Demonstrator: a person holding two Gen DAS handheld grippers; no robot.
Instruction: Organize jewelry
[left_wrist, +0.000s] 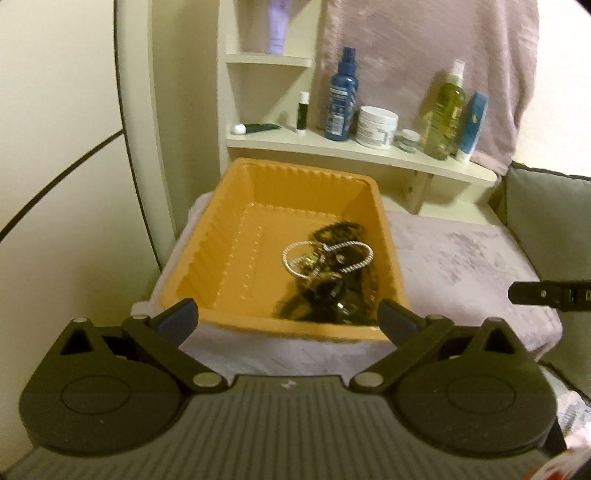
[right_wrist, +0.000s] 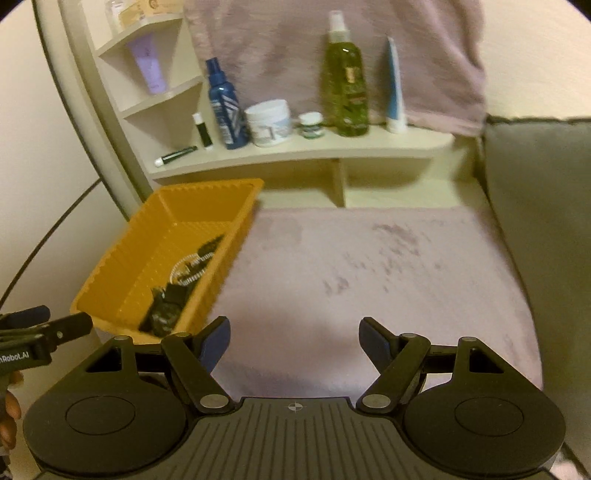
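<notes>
Jewelry — blurred tangle in tray | left gripper fingers apart

We see an orange tray of smooth, slightly glossy ribbed plastic on a plush, matt pink cloth. The silver bracelet looks like shiny twisted metal. The shelf seems matt painted wood.

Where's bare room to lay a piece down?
The pink cloth between the orange tray and grey cushion is bare. The tray's left half is free; jewelry crowds its right. The shelf is packed with bottles.
</notes>
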